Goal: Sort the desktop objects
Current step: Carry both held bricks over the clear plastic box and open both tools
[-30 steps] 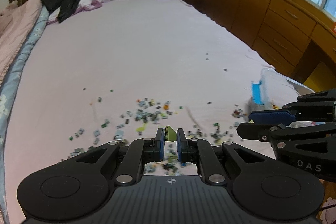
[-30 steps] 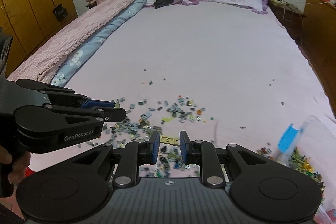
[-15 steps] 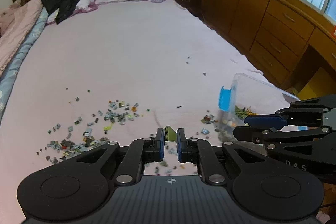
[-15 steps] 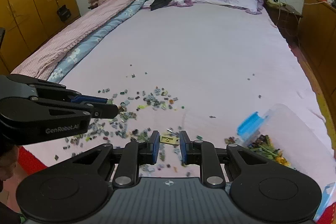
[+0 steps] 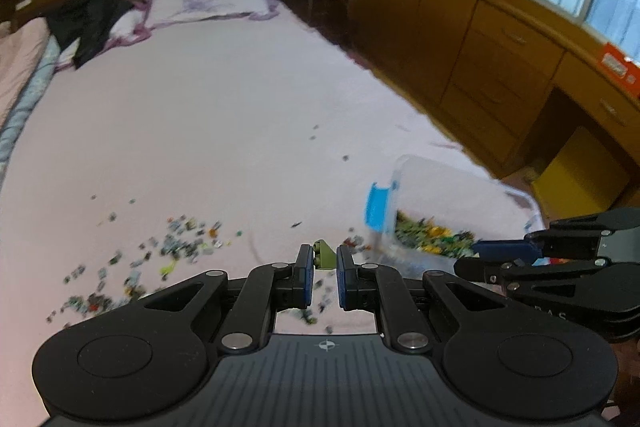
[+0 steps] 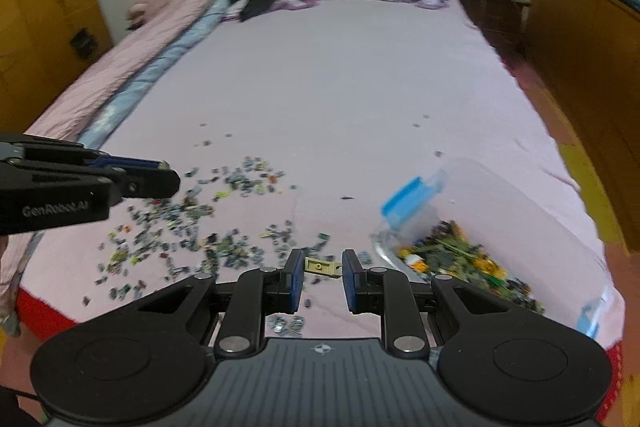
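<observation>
Both grippers loaded, clear plastic bin (image 6: 520, 211) at lower right.
We clench an olive brick (image 5: 323, 255) in the left gripper (image 5: 323, 269) and a tan plate (image 6: 320, 266) in the right gripper (image 6: 320, 273); thin grips could slip short of the bin.

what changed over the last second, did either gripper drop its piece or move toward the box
Both grippers swung sideways from above the scattered bricks toward the clear box, which now sits much nearer each view's centre. Nothing was let go: the left gripper stays shut on the olive green piece, and the right gripper still pinches the tan plate. The loose bricks and the box lie as before.
</observation>
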A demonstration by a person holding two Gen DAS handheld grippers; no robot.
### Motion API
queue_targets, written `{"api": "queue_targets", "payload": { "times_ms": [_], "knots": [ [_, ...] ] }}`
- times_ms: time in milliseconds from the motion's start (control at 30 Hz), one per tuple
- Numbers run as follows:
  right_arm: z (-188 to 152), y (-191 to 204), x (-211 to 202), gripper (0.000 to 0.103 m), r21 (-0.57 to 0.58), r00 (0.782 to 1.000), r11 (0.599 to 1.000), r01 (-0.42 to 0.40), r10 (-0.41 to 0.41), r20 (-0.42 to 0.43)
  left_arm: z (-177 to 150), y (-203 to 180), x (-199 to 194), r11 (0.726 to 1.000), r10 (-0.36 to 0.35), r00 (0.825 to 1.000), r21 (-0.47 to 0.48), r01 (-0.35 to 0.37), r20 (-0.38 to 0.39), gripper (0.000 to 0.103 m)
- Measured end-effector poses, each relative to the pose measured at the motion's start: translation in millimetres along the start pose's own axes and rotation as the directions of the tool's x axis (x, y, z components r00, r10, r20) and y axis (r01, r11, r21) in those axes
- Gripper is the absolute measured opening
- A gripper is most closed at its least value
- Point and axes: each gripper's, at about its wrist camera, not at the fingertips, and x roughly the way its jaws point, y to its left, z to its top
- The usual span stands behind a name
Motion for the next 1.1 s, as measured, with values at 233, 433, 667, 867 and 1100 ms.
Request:
{"api": "queue_targets", "payload": {
  "times_ms": [233, 433, 667, 867, 1100],
  "knots": [
    [-1, -6, -6, 0.022, 0.036, 0.998, 0.997, 0.068, -0.069, 0.011, 7, -13, 13, 0.998, -0.057, 0.998, 0.033, 0.057, 0.010, 0.013],
    [-2, -24, -8, 0.022, 0.045, 0.998, 0.997, 0.056, -0.058, 0.030, 14, -37, 19, 0.997, -0.047, 0.999, 0.057, 0.046, 0.011, 0.014],
    [2, -58, -22, 0.022, 0.060, 0.997, 0.998, 0.035, -0.039, 0.064, 29, -73, 25, 0.998, -0.043, 0.999, 0.052, 0.042, 0.012, 0.014],
    [-3, -94, -29, 0.022, 0.080, 0.997, 0.996, 0.042, -0.047, 0.066, 45, -111, 45, 0.995, -0.061, 0.998, 0.078, 0.060, 0.006, 0.014],
    [-9, -139, -28, 0.022, 0.109, 0.996, 0.992, 0.057, -0.064, 0.056, 55, -152, 71, 0.991, -0.082, 0.996, 0.106, 0.083, -0.017, 0.014]
  ]
}}
